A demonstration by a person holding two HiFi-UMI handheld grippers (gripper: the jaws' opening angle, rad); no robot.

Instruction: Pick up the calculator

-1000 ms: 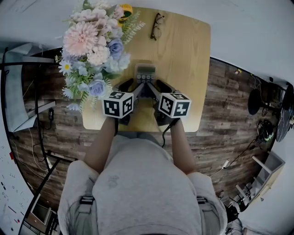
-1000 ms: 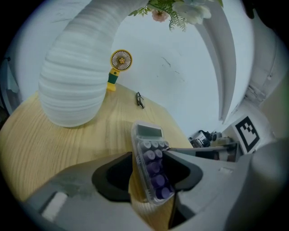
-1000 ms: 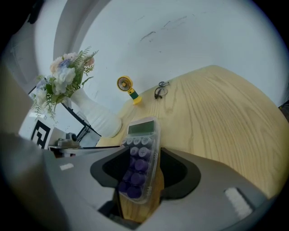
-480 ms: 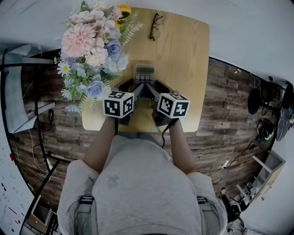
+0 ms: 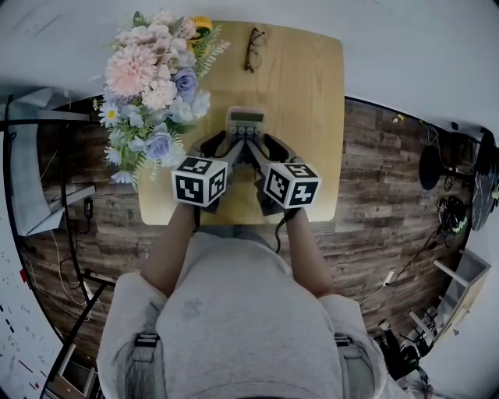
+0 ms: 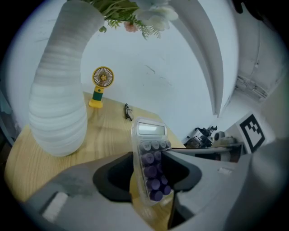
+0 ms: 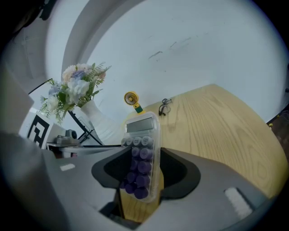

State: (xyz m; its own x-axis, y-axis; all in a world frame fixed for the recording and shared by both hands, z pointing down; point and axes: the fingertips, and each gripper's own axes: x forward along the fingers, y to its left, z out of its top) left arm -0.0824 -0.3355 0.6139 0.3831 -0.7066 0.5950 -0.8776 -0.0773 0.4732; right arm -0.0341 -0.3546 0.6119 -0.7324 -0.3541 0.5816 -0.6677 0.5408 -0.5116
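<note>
- One ribbed vase (image 6: 61, 99) holds a flower bouquet (image 5: 152, 78).
- One calculator (image 5: 245, 123), one handheld fan (image 6: 101, 85), one pair of glasses (image 5: 252, 48).
- The left gripper (image 6: 149, 173) and right gripper (image 7: 140, 173), jaws just closing, clamp the calculator's keypad end over the table (image 5: 304, 101).

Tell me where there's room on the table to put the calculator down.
The bare wood right of the glasses, out to the edge of the table, is free. The left side is crowded by the flowers and the yellow fan.
</note>
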